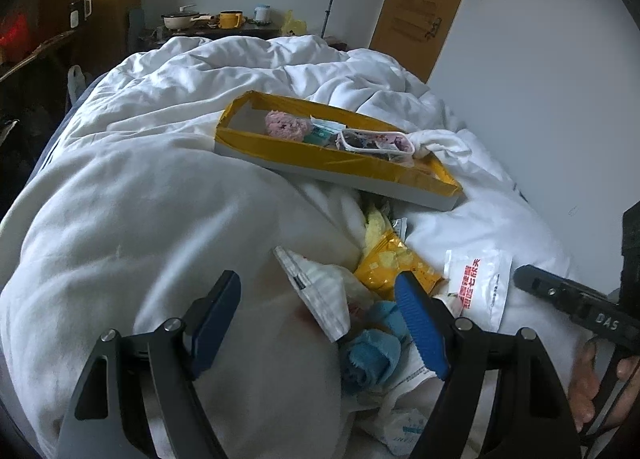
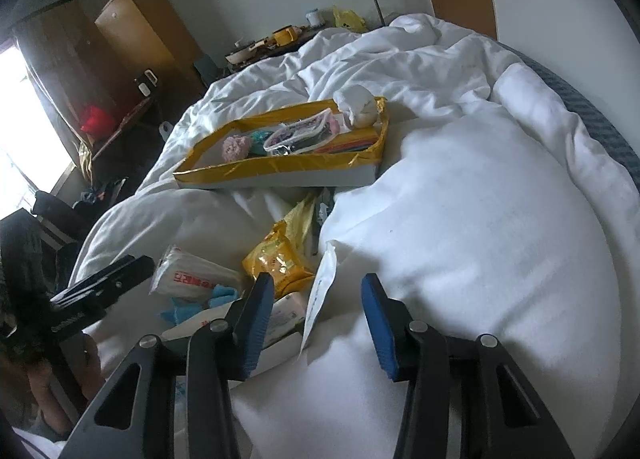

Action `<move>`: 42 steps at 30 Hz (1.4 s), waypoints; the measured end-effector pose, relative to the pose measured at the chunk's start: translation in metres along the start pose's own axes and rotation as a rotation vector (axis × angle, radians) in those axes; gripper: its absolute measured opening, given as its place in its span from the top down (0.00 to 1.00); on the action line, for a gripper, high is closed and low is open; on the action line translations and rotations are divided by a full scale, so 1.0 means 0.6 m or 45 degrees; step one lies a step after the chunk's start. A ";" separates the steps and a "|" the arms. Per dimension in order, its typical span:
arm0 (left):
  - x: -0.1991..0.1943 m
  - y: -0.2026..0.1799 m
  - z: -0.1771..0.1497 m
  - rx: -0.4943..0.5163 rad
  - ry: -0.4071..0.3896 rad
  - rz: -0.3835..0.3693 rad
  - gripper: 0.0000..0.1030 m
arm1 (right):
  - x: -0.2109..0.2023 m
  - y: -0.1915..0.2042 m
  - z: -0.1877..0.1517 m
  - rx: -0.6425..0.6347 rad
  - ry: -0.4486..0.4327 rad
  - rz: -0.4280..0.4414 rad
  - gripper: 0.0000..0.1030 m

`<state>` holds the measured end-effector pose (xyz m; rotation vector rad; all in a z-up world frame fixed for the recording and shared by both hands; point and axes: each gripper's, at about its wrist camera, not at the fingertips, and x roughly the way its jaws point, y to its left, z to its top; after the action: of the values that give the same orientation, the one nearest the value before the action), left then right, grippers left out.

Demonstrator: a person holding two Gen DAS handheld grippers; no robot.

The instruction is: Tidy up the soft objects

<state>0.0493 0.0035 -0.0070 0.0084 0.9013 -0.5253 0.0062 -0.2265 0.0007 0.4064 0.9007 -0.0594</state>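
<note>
A shallow box lined with yellow tape [image 1: 320, 163] [image 2: 280, 173] lies on the white duvet and holds a pink fluffy item [image 1: 286, 125] [image 2: 236, 147], a clear patterned pouch [image 1: 376, 141] [image 2: 298, 131] and a white rolled cloth [image 2: 358, 105]. Nearer me lies a pile: a yellow packet [image 1: 396, 265] [image 2: 278, 259], a white packet with red print [image 1: 478, 287] [image 2: 192, 275], a blue cloth [image 1: 370, 359] [image 2: 192, 305] and a white packet [image 1: 320, 293]. My left gripper [image 1: 320, 319] is open over this pile. My right gripper [image 2: 320, 323] is open beside a thin white packet [image 2: 320, 291].
The white duvet [image 1: 140, 219] is rumpled in high folds around the pile. A wall [image 1: 540, 79] runs along the bed's right side. A dark table with pots [image 1: 224, 21] stands beyond the bed. A wooden cabinet [image 2: 144, 31] and a bright window [image 2: 24, 119] are at left.
</note>
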 end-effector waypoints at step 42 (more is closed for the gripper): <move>0.051 -0.033 -0.003 0.147 0.134 0.062 0.78 | 0.049 0.023 -0.013 -0.152 0.044 -0.123 0.91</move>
<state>0.0546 -0.0267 -0.0271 0.1633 0.9699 -0.5346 0.0216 -0.2077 -0.0219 0.2538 0.9528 -0.0868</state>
